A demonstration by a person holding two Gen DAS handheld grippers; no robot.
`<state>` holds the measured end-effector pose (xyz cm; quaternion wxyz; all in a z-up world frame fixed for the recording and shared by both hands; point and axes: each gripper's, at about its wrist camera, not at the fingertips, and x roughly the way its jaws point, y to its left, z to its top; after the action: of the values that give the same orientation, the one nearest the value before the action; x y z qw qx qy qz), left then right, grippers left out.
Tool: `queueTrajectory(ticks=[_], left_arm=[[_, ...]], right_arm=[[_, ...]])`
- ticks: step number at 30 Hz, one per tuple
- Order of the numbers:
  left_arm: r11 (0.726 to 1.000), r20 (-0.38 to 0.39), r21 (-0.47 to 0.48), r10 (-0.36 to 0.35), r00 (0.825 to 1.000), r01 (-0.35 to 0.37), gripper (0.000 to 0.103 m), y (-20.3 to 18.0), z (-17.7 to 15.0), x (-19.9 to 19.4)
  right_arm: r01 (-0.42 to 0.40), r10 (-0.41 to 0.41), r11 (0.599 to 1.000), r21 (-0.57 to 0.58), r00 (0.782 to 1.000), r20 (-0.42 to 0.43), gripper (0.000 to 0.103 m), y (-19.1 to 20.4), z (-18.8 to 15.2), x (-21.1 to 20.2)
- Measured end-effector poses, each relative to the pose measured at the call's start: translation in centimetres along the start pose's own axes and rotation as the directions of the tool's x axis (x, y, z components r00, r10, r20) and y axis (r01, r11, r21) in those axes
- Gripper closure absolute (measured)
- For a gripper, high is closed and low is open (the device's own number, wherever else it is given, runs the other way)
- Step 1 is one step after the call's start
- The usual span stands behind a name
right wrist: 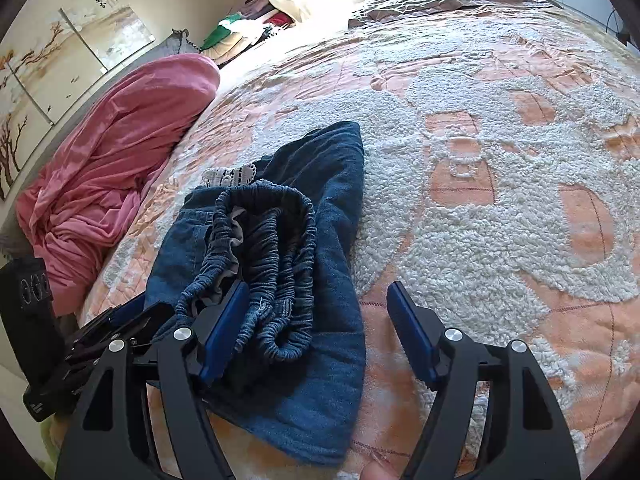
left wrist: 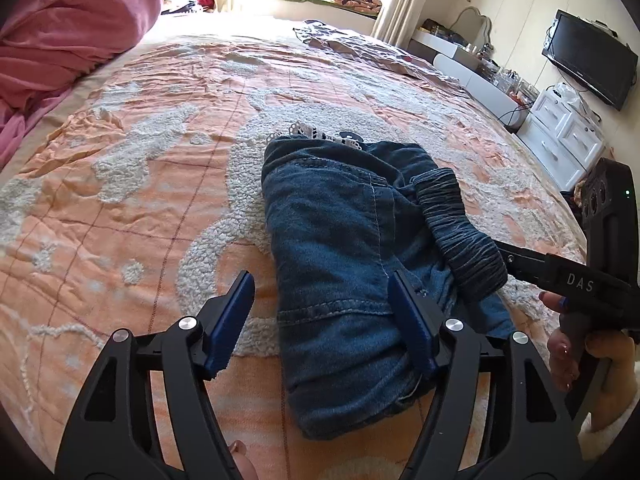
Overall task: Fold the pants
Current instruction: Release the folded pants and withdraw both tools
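- I am holding my left gripper (left wrist: pixel 320 320) low over the near end of the pants (left wrist: pixel 340 248), jaws spread wide and gripping nothing; its right finger (left wrist: pixel 412 324) is lying against the denim, the left one over the bedspread.
- I am keeping my right gripper (right wrist: pixel 316 328) wide apart too, empty, with its left finger (right wrist: pixel 224 328) resting by the gathered waistband (right wrist: pixel 264 264) and the other over bare bedspread (right wrist: pixel 500 160).
- The pants are lying just ahead of both grippers as a compact denim bundle in the middle of the bed, already doubled over, I judge.
- The waistband is sitting bunched and curled on top, and one flap is spreading loosely to the side, so I am reckoning the fold is mostly done but still needing flattening and squaring.
- A bit of white lace (left wrist: pixel 316 132) is peeking out at the far edge.
- Farther off, a pink blanket (left wrist: pixel 68 28) is heaped by the bed's edge.
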<state>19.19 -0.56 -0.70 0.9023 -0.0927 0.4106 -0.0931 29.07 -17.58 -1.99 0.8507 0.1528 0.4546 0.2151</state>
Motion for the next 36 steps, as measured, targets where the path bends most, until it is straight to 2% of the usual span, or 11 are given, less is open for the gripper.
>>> queueTrajectory(ticks=[8, 14, 16, 19, 29, 36], left_arm=[[1.0, 0.023, -0.011, 0.003, 1.0, -0.003, 0.029, -0.4, -1.3, -2.5], [1.0, 0.03, 0.003, 0.018, 0.999, -0.019, 0.02, -1.1, -2.3, -4.3], [1.0, 0.035, 0.006, 0.029, 0.999, -0.029, 0.013, -1.2, -2.7, -4.9], [0.999, 0.04, 0.005, 0.04, 0.998, -0.04, 0.01, -1.3, -3.3, -5.7], [0.998, 0.085, 0.023, 0.055, 0.995, -0.057, 0.01, -2.4, -4.3, -9.1], [0.997, 0.074, 0.05, 0.059, 0.996, -0.063, 0.01, -3.3, -6.6, -10.5]], right_arm=[[0.026, -0.024, 0.999, -0.035, 0.998, 0.054, 0.029, 0.3, -0.9, -2.6], [0.04, -0.031, 0.995, -0.087, 0.995, 0.095, 0.024, 1.4, -1.3, -4.6], [0.041, -0.03, 0.995, -0.094, 0.992, 0.119, 0.02, 1.6, -1.7, -5.5], [0.051, -0.035, 0.993, -0.109, 0.989, 0.147, 0.017, 2.0, -2.5, -6.6], [0.09, -0.039, 0.976, -0.199, 0.968, 0.247, 0.005, 3.9, -5.9, -11.2], [0.124, -0.074, 0.97, -0.211, 0.97, 0.233, 0.005, 3.9, -9.2, -12.6]])
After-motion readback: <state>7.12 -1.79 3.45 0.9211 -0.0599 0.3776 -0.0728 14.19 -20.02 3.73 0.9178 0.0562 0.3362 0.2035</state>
